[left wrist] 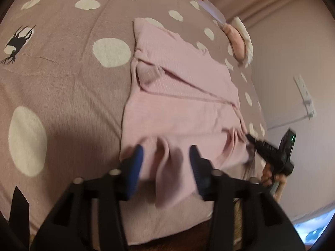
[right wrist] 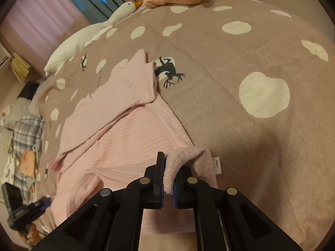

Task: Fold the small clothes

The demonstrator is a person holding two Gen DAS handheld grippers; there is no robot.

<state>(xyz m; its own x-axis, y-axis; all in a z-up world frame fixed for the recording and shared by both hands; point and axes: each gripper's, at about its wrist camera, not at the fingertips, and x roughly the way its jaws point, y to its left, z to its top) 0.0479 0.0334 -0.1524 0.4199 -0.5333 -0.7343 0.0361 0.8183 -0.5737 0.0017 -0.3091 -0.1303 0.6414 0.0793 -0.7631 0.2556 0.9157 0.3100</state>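
Left gripper [left wrist: 166, 159] hangs open over the pink garment [left wrist: 180, 108].

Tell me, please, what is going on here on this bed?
A person is folding a pink top on a spotted bedspread, with a gripper in each hand. The right gripper is shut on the hem at one corner of the top. The left gripper stands open over the near edge, and a ridge of cloth lies loose between its blue pads. One sleeve is already folded across the body.
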